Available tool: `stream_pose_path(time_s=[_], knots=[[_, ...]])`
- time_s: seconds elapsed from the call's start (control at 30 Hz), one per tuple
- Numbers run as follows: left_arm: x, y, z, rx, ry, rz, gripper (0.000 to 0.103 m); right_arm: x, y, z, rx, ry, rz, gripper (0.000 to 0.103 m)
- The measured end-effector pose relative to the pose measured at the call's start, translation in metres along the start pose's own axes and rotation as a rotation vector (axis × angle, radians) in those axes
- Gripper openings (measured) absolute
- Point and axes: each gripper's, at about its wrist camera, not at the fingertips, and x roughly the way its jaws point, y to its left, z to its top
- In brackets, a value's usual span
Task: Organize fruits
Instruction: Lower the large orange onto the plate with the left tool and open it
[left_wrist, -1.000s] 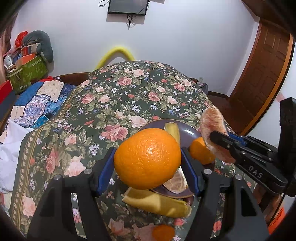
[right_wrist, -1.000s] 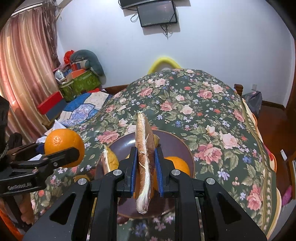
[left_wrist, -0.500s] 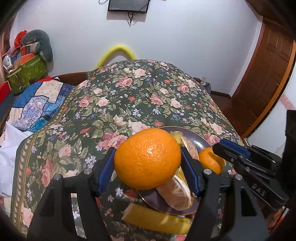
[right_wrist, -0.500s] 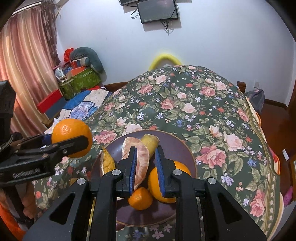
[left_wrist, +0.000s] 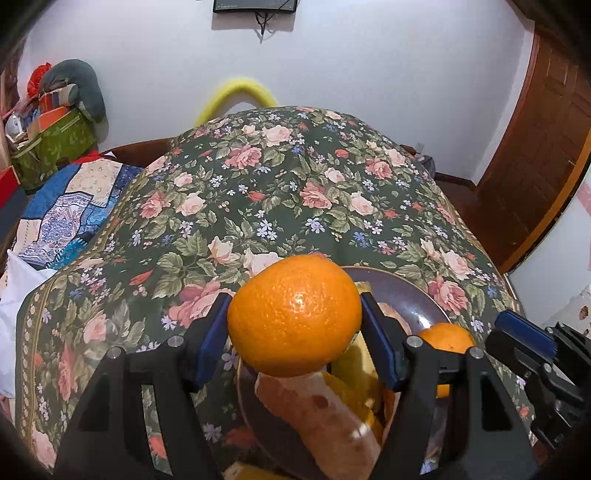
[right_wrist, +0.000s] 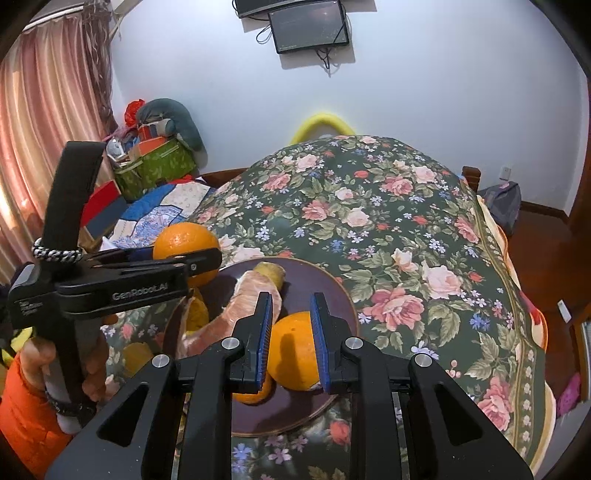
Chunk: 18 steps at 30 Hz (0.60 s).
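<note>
Now placing. Left gripper (left_wrist: 295, 322) is clamped, about half open, on an orange (left_wrist: 294, 314) above the plate's (right_wrist: 325, 291) left rim. Right gripper (right_wrist: 291, 325) hangs over the plate, jaws narrowly parted and empty.

On plate: pomelo segment (right_wrist: 243, 306), second orange (right_wrist: 291, 354), small orange (right_wrist: 251, 397).

Next, likely: lower onto bare plate at the back, then release; it may roll.

Hidden: plate's near edge behind fingers. Yellow fruit (right_wrist: 135, 354) off the plate, kind unclear.
</note>
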Motion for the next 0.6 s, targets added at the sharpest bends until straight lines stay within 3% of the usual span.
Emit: stream_pose_path(time_s=[0.33, 0.6], knots=[[0.022, -0.010, -0.007, 0.033, 0.048, 0.004, 0.068, 0.005, -0.006, -0.003, 0.006, 0.001, 0.001, 0.022], [0.031, 0.007, -0.013, -0.025, 0.115, -0.034, 0.068, 0.005, -0.007, -0.005, 0.014, 0.002, 0.008, 0.022]])
